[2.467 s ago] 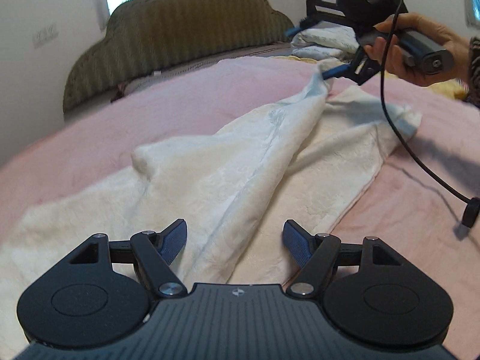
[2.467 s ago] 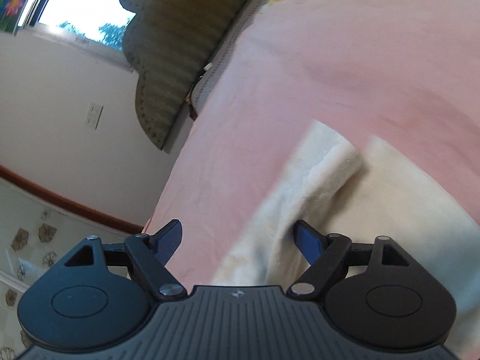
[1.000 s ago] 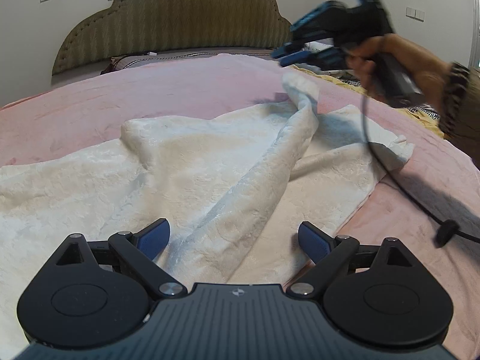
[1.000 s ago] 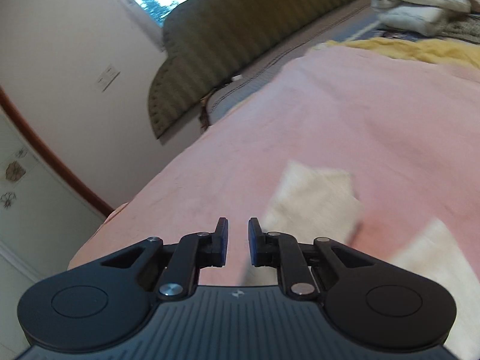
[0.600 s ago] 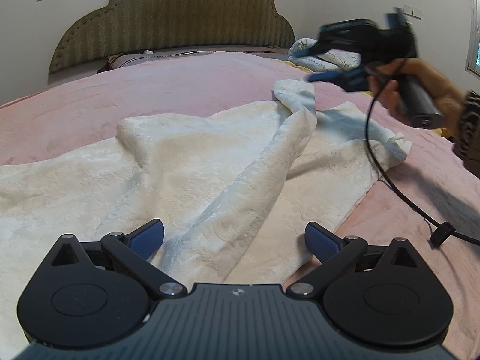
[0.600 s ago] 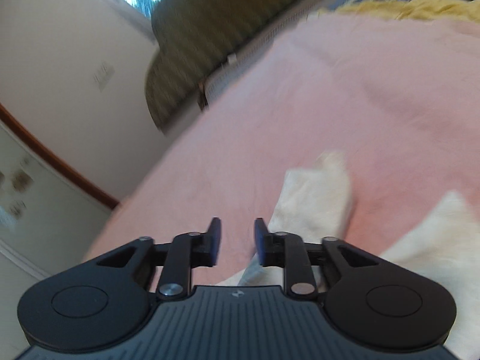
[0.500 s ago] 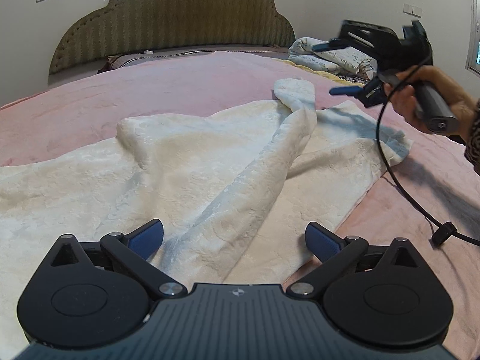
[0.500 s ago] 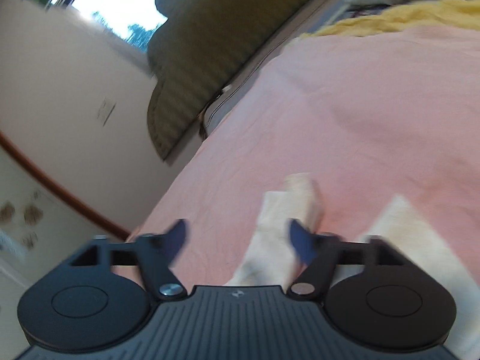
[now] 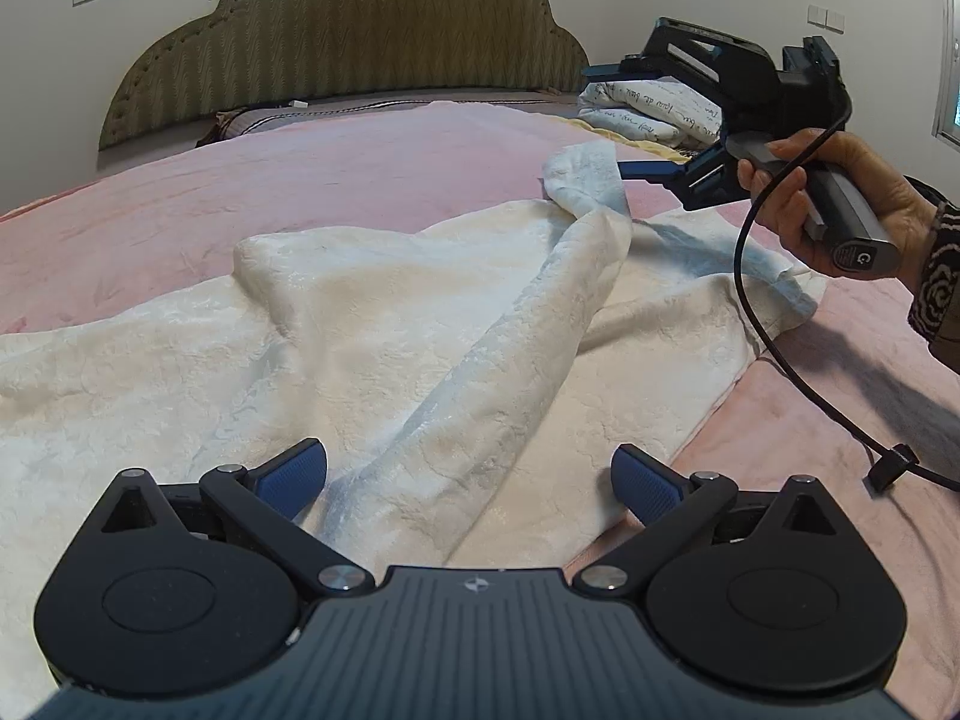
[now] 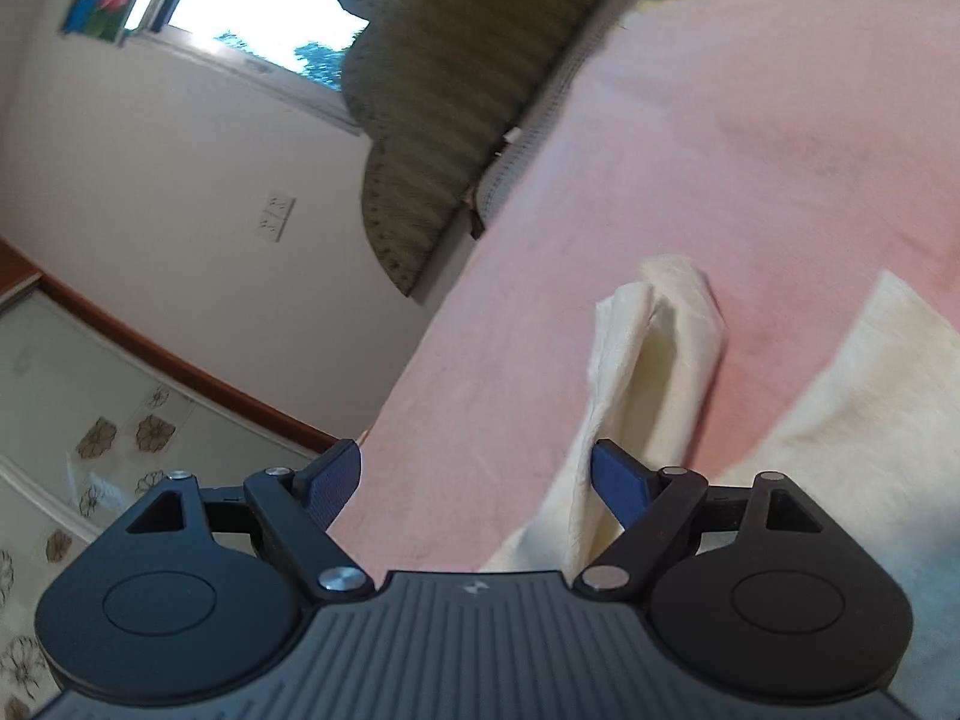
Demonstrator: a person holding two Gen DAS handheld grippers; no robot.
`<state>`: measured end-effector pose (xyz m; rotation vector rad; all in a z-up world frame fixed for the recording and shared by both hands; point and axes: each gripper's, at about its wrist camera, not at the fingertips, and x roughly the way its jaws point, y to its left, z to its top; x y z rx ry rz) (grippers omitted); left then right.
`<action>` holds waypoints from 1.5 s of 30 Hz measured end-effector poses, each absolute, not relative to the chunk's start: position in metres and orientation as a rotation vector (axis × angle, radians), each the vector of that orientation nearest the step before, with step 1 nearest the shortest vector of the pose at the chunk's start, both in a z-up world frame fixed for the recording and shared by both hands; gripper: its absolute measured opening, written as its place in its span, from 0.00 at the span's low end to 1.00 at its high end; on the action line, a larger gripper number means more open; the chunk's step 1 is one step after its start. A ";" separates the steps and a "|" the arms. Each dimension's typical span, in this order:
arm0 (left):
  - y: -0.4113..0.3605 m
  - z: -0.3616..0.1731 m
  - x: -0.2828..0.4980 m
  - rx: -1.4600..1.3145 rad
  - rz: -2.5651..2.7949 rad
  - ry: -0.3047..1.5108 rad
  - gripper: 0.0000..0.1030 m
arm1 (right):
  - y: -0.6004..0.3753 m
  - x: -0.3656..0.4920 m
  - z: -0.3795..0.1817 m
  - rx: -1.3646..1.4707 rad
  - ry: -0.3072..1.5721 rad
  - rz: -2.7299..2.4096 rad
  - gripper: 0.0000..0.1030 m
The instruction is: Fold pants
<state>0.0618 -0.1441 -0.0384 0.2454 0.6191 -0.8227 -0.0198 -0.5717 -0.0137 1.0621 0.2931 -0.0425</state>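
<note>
Cream-white plush pants (image 9: 384,336) lie spread and rumpled on a pink bed (image 9: 300,180). One leg runs as a raised ridge from near my left gripper to a folded cuff (image 9: 585,171) far right. My left gripper (image 9: 468,474) is open, low over the near end of the ridge. My right gripper (image 9: 606,117) is open in the left wrist view, its lower finger beside the cuff. In the right wrist view the right gripper (image 10: 477,474) is open, the cuff (image 10: 654,324) ahead of it, and holds nothing.
A green padded headboard (image 9: 336,36) stands at the far end. Folded white bedding (image 9: 648,105) sits at the far right by a yellow blanket. The right gripper's black cable (image 9: 780,348) trails over the bed's right side. White walls with sockets and a window (image 10: 258,12) surround.
The right gripper was briefly nearly shut, then opened. It moved right and down, ending beside the cuff. The cuff sank a little. My left gripper stayed open and in place.
</note>
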 end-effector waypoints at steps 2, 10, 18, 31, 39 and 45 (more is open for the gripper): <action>-0.144 -0.038 0.062 0.245 -0.823 0.619 1.00 | -0.573 -0.014 -0.014 1.054 0.306 -0.059 0.82; -0.144 -0.038 0.062 0.246 -0.822 0.619 1.00 | -0.585 0.015 -0.035 1.069 0.382 -0.224 0.22; -0.152 -0.033 0.051 0.315 -0.726 0.577 0.99 | -0.569 -0.031 -0.001 0.991 0.237 -0.243 0.06; -0.189 -0.025 0.029 0.459 -0.795 0.425 0.70 | -0.558 -0.094 0.059 0.937 0.124 -0.168 0.06; -0.166 0.001 0.054 0.222 -0.759 0.473 0.26 | -0.567 -0.081 0.056 0.937 0.121 -0.164 0.06; -0.157 0.001 0.046 0.223 -0.884 0.561 0.22 | -0.547 -0.128 0.065 0.803 0.071 -0.212 0.06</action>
